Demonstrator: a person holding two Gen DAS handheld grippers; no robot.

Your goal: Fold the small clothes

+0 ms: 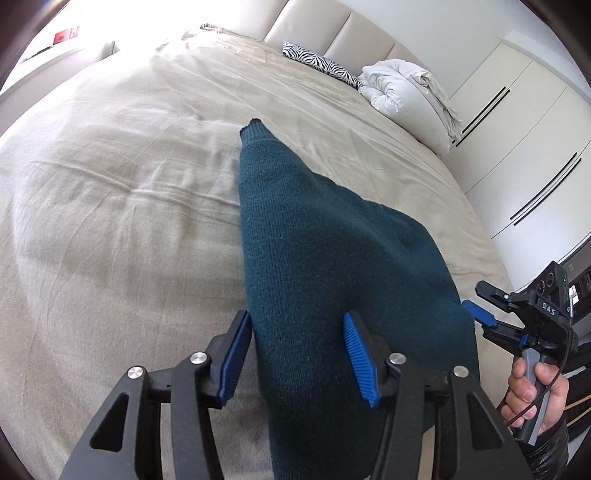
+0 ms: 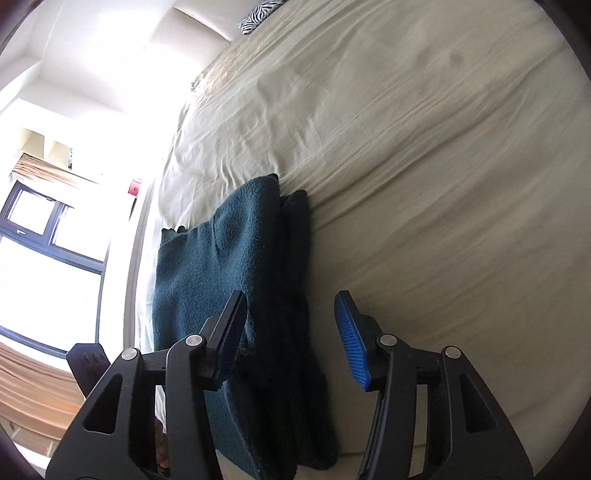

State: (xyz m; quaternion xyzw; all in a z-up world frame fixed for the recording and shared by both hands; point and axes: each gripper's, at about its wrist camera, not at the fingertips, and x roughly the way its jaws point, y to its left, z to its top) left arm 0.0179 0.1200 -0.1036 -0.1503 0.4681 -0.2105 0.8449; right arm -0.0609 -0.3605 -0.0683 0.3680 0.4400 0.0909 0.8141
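Note:
A dark teal knitted garment (image 1: 314,240) lies on the beige bed cover (image 1: 110,184), folded into a long narrow strip with a cuff-like end pointing away. My left gripper (image 1: 295,315) stands open over its near end, with the fabric lying between the blue pads, which do not press on it. In the right wrist view the same garment (image 2: 221,266) runs along the bed's left edge. There my right gripper (image 2: 291,295) is open over the strip's right edge, with its left finger above the cloth. The right gripper (image 1: 480,314) also shows in the left wrist view, held by a hand (image 1: 532,391).
A bundled white duvet (image 1: 402,88) and a zebra-print pillow (image 1: 317,61) lie near the padded headboard (image 1: 332,33). White wardrobe doors (image 1: 517,147) stand to the right of the bed. A bright window (image 2: 37,229) is beyond the bed's left side.

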